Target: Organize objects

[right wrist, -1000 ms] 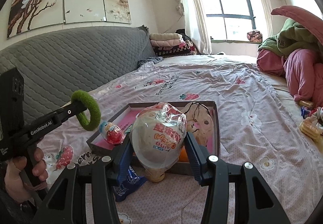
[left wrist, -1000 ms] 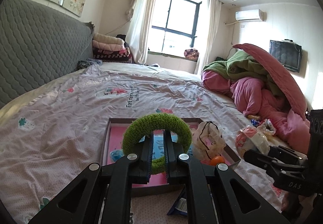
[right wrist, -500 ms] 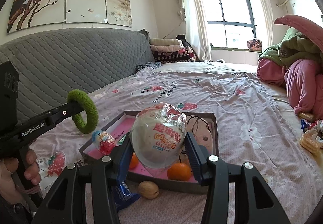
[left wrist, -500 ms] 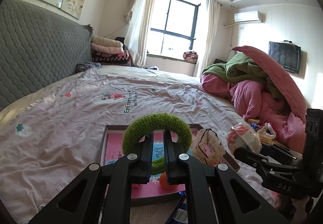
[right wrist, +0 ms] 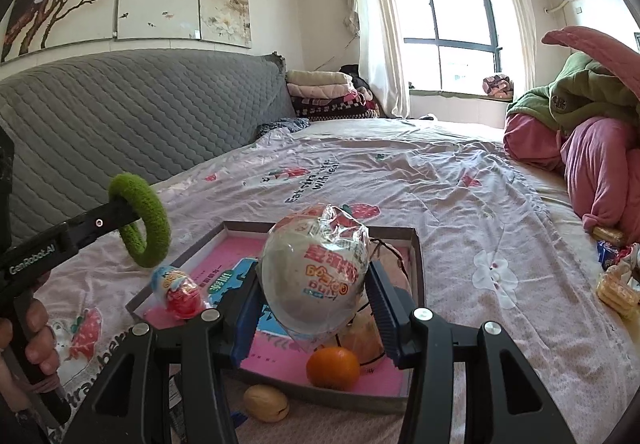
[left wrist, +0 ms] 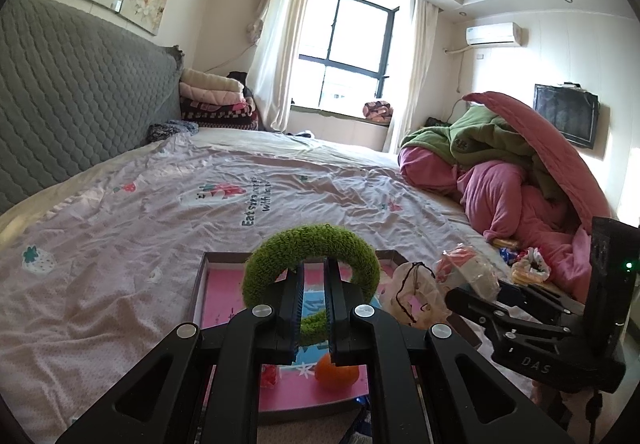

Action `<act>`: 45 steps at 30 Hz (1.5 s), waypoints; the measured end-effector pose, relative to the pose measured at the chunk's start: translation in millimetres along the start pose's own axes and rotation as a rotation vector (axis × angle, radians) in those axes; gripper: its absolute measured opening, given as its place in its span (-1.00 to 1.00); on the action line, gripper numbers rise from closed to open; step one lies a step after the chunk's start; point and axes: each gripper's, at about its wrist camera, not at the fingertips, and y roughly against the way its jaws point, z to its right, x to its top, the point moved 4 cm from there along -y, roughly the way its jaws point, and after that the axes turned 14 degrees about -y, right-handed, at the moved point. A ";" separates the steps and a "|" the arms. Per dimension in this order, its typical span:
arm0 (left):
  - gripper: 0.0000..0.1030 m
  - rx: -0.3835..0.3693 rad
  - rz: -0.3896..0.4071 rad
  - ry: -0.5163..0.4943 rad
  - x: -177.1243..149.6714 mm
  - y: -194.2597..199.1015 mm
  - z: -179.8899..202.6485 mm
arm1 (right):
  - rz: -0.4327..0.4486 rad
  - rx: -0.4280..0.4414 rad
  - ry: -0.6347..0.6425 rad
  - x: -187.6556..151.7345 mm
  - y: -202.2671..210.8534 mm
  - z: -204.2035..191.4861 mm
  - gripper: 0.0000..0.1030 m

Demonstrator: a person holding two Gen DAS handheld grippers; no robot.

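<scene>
My left tool [left wrist: 312, 308] is clamped narrow on the lower part of a fuzzy green ring [left wrist: 312, 264], which stands upright between the two fingers [left wrist: 294, 304]. From the right wrist view I see that same ring [right wrist: 140, 220] held in the air just beyond the left edge of the tray [right wrist: 416, 244], with a hand [right wrist: 32, 328] wrapped around the tool's handle.

My right tool [right wrist: 316, 308] stands at a middle width, its pads pressed on both sides of a round packet in crinkled clear wrap [right wrist: 316, 276] with red and orange print. I hold the packet over the near part of the tray.

The tray is a shallow box with a grey rim and a pink floor, lying on the bed sheet [right wrist: 460, 204]. In the tray near its left edge lies a small egg-shaped sweet in red foil [right wrist: 180, 290]. At the tray's near edge sits an orange [right wrist: 332, 366], and just behind it a pale drawstring pouch [right wrist: 360, 336] with a dark cord. Just outside the near rim, on the sheet, lies a walnut [right wrist: 266, 402]. Well to the right of the tray, wrapped snacks [right wrist: 616, 288] lie on the sheet near a heap of pink and green bedding [right wrist: 592, 148]. A grey quilted headboard [right wrist: 140, 116] runs along the left side, beyond the tray.
</scene>
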 end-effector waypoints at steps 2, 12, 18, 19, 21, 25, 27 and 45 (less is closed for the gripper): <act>-0.82 -0.003 -0.002 -0.003 0.1 -4.7 1.2 | -0.002 -0.004 -0.002 0.1 -4.7 0.9 -0.01; -0.82 0.004 -0.031 0.012 -1.4 -29.4 0.0 | -0.023 0.002 0.011 -2.0 -19.9 0.4 -0.01; -0.82 0.006 -0.049 0.016 -3.1 -41.1 0.2 | -0.024 0.005 0.010 -1.4 -25.2 0.9 -0.01; -0.82 0.005 -0.052 0.017 -3.7 -42.8 0.3 | -0.022 0.008 0.014 -0.8 -26.1 0.9 -0.01; -0.82 0.006 -0.055 0.016 -4.3 -44.5 1.0 | -0.019 0.010 0.023 0.4 -27.4 0.4 -0.01; -0.82 0.007 -0.072 0.021 -6.2 -50.8 1.1 | -0.018 0.016 0.028 1.4 -32.4 -1.5 -0.01; -0.82 0.010 -0.082 0.024 -6.9 -53.8 0.4 | -0.025 0.016 0.035 0.6 -35.3 -1.7 -0.01; -0.82 -0.009 -0.162 0.027 -15.9 -80.3 8.3 | -0.062 0.019 0.059 -5.6 -45.8 -2.1 -0.01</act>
